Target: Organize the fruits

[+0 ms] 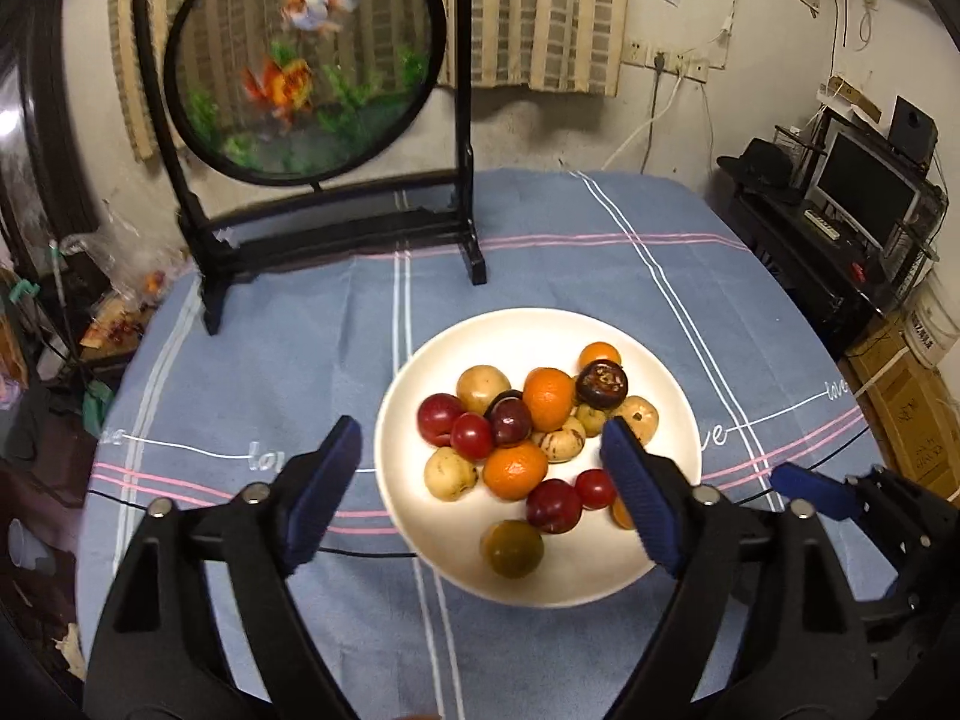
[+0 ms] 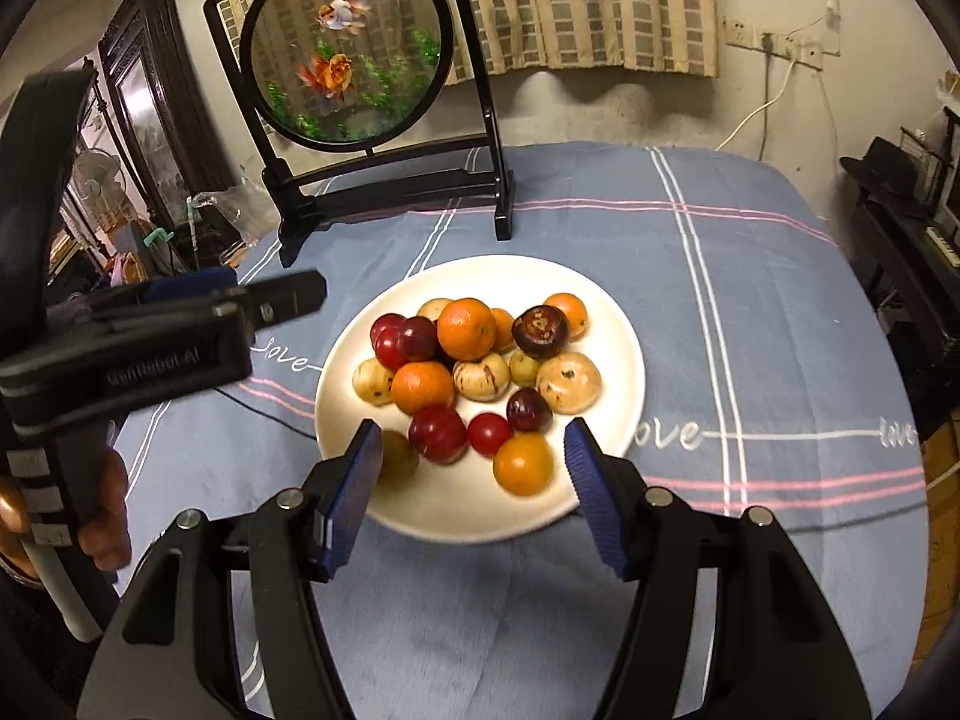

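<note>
A white plate (image 1: 600,567) (image 2: 474,519) sits on the blue cloth and holds a heap of fruit: oranges (image 1: 547,397) (image 2: 467,327), red plums (image 1: 440,418) (image 2: 437,434), tan round fruits (image 1: 482,387) (image 2: 568,381), a dark brown fruit (image 1: 602,383) (image 2: 539,330) and a greenish one (image 1: 512,547). My left gripper (image 1: 480,429) hovers above the plate's near side, open, gripping nothing. My right gripper (image 2: 474,427) hangs over the near rim, also open and empty. A hand (image 2: 108,516) holds the left gripper's handle at the left of the right wrist view.
A round goldfish screen (image 1: 303,60) (image 2: 351,42) on a black stand occupies the back of the table. A thin black cable (image 2: 264,408) runs under the plate. A desk with a monitor (image 1: 864,186) stands off the right edge, clutter off the left.
</note>
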Demonstrator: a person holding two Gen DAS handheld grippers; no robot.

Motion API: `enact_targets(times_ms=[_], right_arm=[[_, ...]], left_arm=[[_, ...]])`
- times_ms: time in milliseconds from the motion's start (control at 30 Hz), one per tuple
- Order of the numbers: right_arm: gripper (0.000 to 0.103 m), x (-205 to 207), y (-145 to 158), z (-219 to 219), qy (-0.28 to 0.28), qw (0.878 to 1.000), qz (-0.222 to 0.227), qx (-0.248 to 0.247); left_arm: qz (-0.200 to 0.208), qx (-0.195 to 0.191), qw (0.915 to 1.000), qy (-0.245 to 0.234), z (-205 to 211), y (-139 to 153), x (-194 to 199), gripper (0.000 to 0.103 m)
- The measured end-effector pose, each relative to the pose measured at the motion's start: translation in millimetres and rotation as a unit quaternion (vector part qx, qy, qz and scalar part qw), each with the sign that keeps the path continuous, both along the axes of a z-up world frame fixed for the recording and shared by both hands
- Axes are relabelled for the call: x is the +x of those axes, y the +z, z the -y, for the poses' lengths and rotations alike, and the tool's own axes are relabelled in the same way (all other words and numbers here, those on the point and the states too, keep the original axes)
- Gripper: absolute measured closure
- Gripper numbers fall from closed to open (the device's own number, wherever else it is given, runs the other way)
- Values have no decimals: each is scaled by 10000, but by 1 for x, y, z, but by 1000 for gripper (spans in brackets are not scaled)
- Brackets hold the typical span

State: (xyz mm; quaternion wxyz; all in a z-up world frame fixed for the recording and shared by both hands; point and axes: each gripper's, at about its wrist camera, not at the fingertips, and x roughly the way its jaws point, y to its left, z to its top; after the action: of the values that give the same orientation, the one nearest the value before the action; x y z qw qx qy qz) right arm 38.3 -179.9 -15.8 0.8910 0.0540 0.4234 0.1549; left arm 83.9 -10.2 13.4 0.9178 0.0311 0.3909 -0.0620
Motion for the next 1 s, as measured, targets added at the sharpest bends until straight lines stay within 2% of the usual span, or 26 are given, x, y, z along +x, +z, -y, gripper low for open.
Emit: enact_targets(times_ms=[300, 433, 667, 800, 1000], right_arm=[[39, -32, 11, -1, -26, 9999, 109, 8], [39, -38, 16, -5, 2, 9998, 178, 3], [39, -44, 20, -9, 43, 9997, 260, 4], [39, -45, 19, -11, 44, 9997, 249, 1], [39, -43, 13, -11, 41, 9998, 188, 3]], left_arm=[[349, 40, 9992, 189, -7, 20, -32, 10], [509, 15, 9983, 267, -11, 28, -42, 2], [718, 99, 9963, 457, -14, 34, -49, 2], [698, -173, 9963, 477, -20, 36, -48, 2], [592, -254, 9952, 732, -27, 33, -47, 2]])
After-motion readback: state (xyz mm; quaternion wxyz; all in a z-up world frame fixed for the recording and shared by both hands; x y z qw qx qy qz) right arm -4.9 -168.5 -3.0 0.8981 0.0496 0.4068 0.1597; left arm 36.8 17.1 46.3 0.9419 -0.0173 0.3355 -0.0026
